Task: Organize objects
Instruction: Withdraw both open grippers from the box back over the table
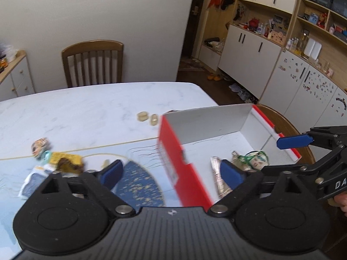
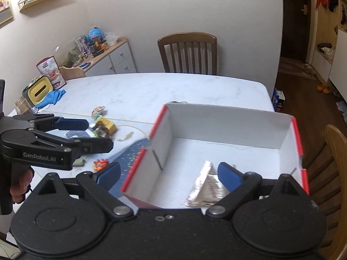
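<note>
A red box with a white inside (image 1: 173, 143) (image 2: 238, 117) stands open on the table. In it lie a silver foil packet (image 2: 208, 188) (image 1: 219, 177) and a small green-haired figure (image 1: 256, 160). My left gripper (image 1: 171, 173) is open and empty, straddling the box's left wall. My right gripper (image 2: 169, 175) is open and empty above the box's near edge; it also shows in the left wrist view (image 1: 295, 140). Left of the box lie a yellow toy (image 1: 65, 160) (image 2: 106, 127), a round figure head (image 1: 40, 147), a white-blue packet (image 1: 32, 179) and an orange toy (image 2: 100, 163).
Two small tan pieces (image 1: 147, 118) lie on the marble table (image 1: 86, 108) behind the box. A yellow container (image 2: 40, 92) and blue cloth (image 2: 53, 97) sit at the table's far left. Wooden chairs (image 2: 188, 52) (image 2: 331, 162) stand behind and to the right.
</note>
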`<action>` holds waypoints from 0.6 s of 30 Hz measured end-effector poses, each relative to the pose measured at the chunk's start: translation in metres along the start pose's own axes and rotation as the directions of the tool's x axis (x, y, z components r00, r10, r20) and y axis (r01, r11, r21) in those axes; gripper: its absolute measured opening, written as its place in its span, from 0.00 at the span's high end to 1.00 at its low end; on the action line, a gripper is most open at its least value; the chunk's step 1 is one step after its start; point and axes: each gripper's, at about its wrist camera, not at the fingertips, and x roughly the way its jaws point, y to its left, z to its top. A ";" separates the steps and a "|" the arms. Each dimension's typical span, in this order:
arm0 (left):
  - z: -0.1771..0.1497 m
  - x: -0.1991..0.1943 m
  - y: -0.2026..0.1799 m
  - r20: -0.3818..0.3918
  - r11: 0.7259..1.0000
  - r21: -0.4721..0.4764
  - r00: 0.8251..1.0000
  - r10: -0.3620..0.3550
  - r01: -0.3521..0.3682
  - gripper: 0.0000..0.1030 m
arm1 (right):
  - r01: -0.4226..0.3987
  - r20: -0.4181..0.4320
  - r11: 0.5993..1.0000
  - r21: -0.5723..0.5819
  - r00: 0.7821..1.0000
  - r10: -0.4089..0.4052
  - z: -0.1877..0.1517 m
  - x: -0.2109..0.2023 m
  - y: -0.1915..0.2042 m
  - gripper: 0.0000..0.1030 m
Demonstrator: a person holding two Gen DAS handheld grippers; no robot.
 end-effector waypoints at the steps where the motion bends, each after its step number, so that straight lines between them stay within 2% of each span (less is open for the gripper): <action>1: -0.003 -0.004 0.008 0.003 1.000 -0.005 1.000 0.003 -0.003 0.03 | -0.002 -0.001 1.000 -0.002 1.000 0.002 0.001 0.001 0.006 0.07; 12: -0.035 -0.034 0.100 0.026 0.993 -0.085 0.997 0.079 -0.077 0.00 | -0.011 -0.019 1.000 -0.028 1.000 0.010 0.010 0.023 0.068 0.07; 18: -0.051 -0.043 0.137 0.022 0.988 -0.082 0.991 0.133 -0.131 0.00 | -0.015 -0.033 0.999 -0.035 0.999 0.013 0.012 0.039 0.098 0.07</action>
